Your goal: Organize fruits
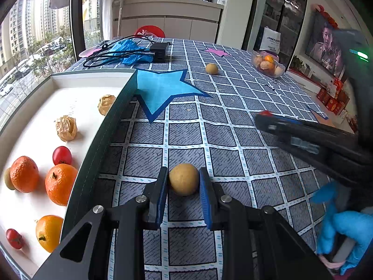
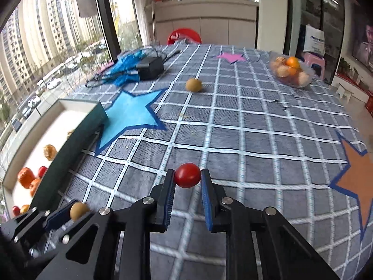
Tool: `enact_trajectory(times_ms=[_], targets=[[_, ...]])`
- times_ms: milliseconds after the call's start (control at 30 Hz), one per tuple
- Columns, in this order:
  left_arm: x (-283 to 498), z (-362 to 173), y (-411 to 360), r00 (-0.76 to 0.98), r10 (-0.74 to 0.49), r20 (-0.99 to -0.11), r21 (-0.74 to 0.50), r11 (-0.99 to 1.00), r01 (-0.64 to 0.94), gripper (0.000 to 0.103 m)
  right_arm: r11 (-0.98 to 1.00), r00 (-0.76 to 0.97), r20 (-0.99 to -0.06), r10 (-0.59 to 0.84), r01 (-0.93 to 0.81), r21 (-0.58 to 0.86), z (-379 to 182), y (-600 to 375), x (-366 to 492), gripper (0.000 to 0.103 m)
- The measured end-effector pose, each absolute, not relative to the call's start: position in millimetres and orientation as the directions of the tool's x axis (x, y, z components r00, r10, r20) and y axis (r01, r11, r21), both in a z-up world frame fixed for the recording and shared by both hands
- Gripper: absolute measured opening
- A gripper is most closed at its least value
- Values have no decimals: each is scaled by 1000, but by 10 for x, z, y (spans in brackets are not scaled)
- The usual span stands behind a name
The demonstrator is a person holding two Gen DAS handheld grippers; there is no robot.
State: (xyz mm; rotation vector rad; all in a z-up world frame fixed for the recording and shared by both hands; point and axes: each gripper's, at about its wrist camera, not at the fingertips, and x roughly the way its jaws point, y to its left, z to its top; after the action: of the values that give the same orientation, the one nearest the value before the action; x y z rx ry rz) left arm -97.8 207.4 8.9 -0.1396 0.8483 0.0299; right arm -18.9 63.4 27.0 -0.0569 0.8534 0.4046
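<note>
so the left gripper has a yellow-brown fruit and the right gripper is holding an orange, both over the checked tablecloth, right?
Not quite. The right gripper is closed on a small red tomato, not an orange, as the right wrist view shows. The rest stands: the left gripper holds the yellow-brown fruit, both over the checked tablecloth.

left gripper (image 1: 183, 182): jaws closed, pitched downward. right gripper (image 2: 188, 176): jaws closed, pitched downward. blue-gloved hand (image 1: 338, 233) at 4 o'clock.
</note>
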Motion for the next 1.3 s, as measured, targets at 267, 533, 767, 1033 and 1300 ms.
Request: enact_trajectory(times_ms=[267,533,767,1033,1300], targets=[[-977,91,2053,659,-16,-752,-94,992,-82,28,926,585,-738,336,-349,144,257,248,-544,23],[-972,89,2046,658,-15,-753,-92,992,-82,28,930,585,-739,334,-334,155,220,105,-665,23],[-976,91,2048,659,-17,-752,-94,992,-82,28,932,587,-739,331,-324,160,175,62,-720,23],[-971,89,2042,658,-15,-753,-92,992,-82,28,941,606,-729,317,-297,163,120,16,-747,23],[-972,90,2041,658,-15,-753,-91,992,-82,28,935,595,-724,348,-275,224,94,-79,-723,23]])
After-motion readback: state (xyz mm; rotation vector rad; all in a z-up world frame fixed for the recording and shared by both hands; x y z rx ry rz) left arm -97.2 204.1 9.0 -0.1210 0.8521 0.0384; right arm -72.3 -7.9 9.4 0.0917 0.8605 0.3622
